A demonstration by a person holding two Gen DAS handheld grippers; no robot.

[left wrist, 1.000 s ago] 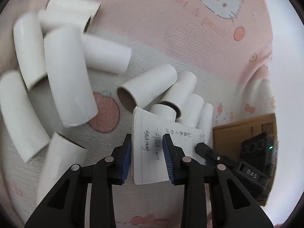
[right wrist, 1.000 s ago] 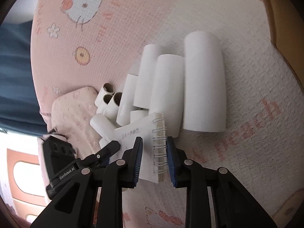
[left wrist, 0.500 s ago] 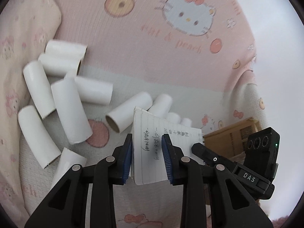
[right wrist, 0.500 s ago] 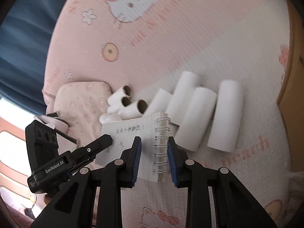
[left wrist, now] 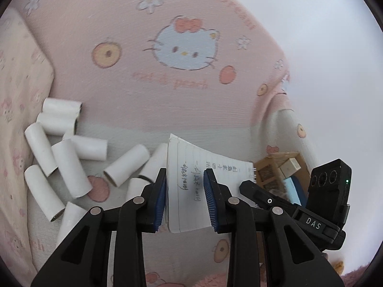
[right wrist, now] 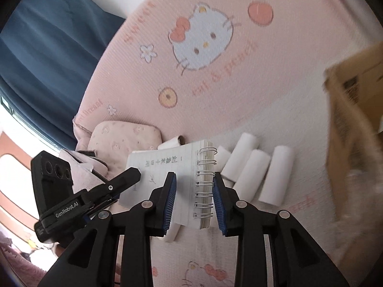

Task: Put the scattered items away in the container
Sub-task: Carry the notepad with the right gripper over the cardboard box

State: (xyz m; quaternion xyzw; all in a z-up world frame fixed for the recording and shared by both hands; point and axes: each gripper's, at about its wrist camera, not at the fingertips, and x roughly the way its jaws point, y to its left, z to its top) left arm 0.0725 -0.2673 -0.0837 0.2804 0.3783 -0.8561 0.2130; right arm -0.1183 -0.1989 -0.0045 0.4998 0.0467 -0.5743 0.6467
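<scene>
Both claws grip the notebook (left wrist: 191, 186), hiding tubes (right wrist: 253, 167); the cardboard box (right wrist: 347, 129) is blurred.

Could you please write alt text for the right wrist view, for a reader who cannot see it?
The right gripper holds a spiral-bound notebook by its wire-bound edge above a pink cartoon-cat bedsheet, while the left gripper grips the notebook's far edge. White cardboard tubes lie on the sheet beyond it, and a cardboard box shows blurred at the right.

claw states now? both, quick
Left claw: closed on the notebook, at its loose-page edge.
Right claw: holding the same notebook by its spiral edge; its jaws have just been opening a little, with the notebook between them.
</scene>
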